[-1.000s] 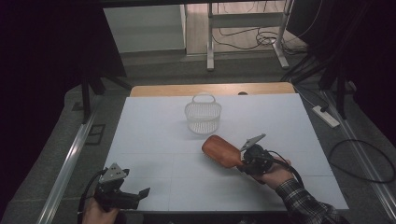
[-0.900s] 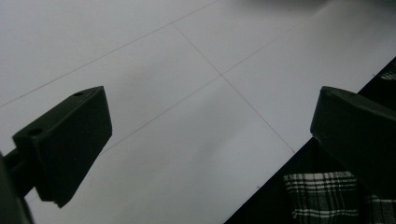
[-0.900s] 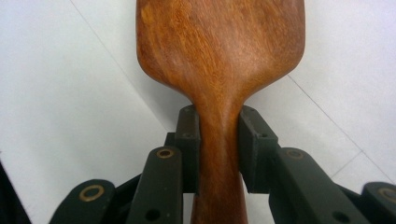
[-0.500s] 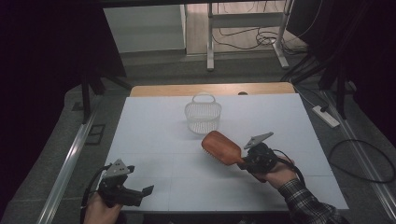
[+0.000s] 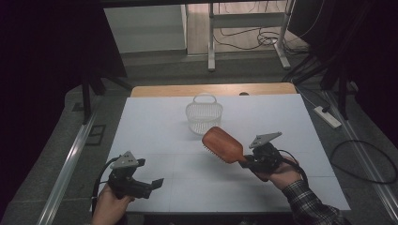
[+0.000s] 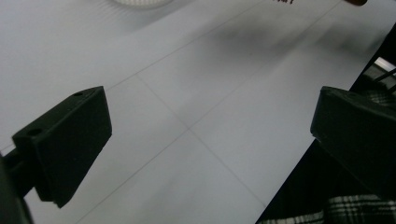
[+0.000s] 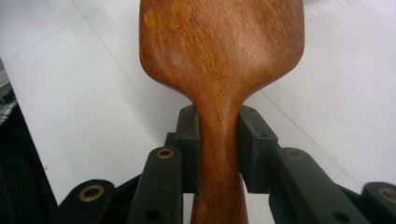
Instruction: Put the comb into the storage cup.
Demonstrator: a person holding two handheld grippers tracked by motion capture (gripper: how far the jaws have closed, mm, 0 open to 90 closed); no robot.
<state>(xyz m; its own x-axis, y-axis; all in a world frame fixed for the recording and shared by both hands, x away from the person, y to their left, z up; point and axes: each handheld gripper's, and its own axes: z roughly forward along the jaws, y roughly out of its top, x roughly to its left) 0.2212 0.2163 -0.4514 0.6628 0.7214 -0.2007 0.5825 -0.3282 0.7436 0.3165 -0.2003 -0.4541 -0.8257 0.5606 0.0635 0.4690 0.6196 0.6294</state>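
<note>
Wooden hairbrush (image 5: pixel 224 144) held above the white bench (image 5: pixel 155 126), its long axis running from the right tongs (image 5: pixel 245 162) up and away toward the white basket (image 5: pixel 203 116); the paddle head leads, bristles facing down, wooden back up. The right tongs are clamped on the narrow handle, pads (image 7: pixel 188 140) pressing either side just below the head. The left tongs (image 5: pixel 157 183) stand wide apart with nothing between them, over the bench's near edge, well apart from the brush.

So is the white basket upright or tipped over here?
Upright. In the high view the basket stands on its base on the table, open rim and handle on top, apart from the hairbrush.
</note>
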